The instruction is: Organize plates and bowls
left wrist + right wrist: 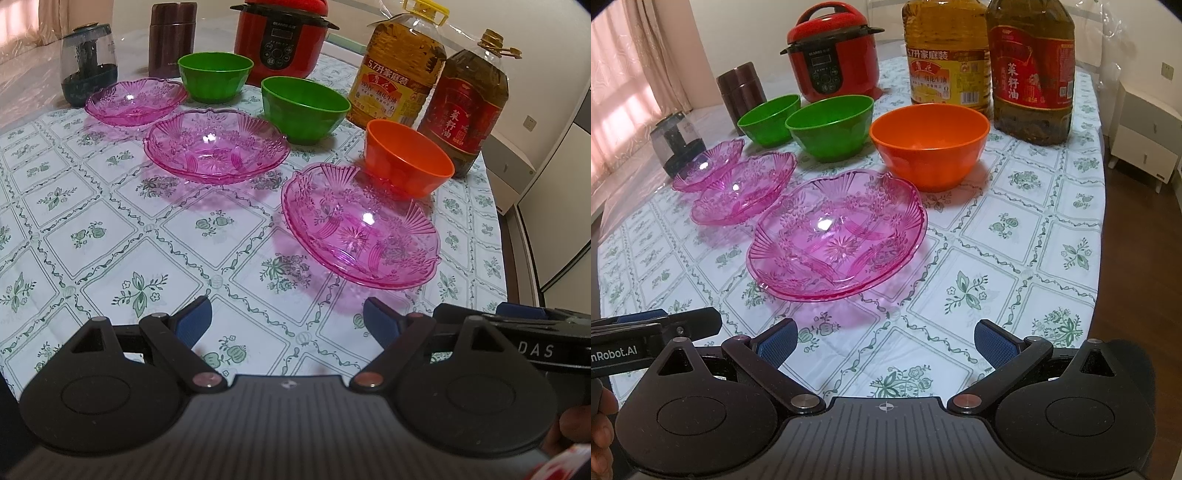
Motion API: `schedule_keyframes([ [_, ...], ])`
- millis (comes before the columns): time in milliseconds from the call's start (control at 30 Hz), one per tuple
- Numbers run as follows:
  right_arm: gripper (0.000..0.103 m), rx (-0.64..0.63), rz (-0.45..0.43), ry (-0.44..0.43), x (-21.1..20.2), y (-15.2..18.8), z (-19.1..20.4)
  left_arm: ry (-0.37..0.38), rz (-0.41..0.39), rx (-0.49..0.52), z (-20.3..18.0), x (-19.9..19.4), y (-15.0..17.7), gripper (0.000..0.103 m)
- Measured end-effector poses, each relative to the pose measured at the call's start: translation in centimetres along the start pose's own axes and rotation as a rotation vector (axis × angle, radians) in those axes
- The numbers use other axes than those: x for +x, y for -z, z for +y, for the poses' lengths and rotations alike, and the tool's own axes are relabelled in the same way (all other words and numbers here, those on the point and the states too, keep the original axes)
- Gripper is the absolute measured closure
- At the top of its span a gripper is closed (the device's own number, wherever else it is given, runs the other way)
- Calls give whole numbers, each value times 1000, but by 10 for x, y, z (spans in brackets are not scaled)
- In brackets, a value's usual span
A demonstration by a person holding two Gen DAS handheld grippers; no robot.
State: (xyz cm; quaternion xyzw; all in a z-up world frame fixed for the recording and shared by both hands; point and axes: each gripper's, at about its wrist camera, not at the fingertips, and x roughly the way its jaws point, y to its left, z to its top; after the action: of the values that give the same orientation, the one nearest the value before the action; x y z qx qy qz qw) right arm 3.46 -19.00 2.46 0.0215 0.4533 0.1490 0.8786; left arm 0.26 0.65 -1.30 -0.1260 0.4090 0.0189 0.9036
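While both claws gape empty – left claw (288, 325), right claw (886, 341) – plates (838, 236) sit unstacked.

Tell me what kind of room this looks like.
Probably a home dining area: a table with a floral cloth, a red cooker and big oil bottles behind plastic bowls and pink plates.

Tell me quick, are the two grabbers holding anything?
Left gripper: open, fingers apart, holding nothing.
Right gripper: open, fingers apart, holding nothing.
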Motion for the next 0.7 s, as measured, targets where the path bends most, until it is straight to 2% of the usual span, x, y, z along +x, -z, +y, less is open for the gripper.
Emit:
schedule_keyframes([
  [400,1,8,-12,-14,2,-7,-1,4,-21,-44,14,0,-7,16],
  [700,1,-29,-48,-86,13,-42,17,30,-69,-163,53,-1,-39,16],
])
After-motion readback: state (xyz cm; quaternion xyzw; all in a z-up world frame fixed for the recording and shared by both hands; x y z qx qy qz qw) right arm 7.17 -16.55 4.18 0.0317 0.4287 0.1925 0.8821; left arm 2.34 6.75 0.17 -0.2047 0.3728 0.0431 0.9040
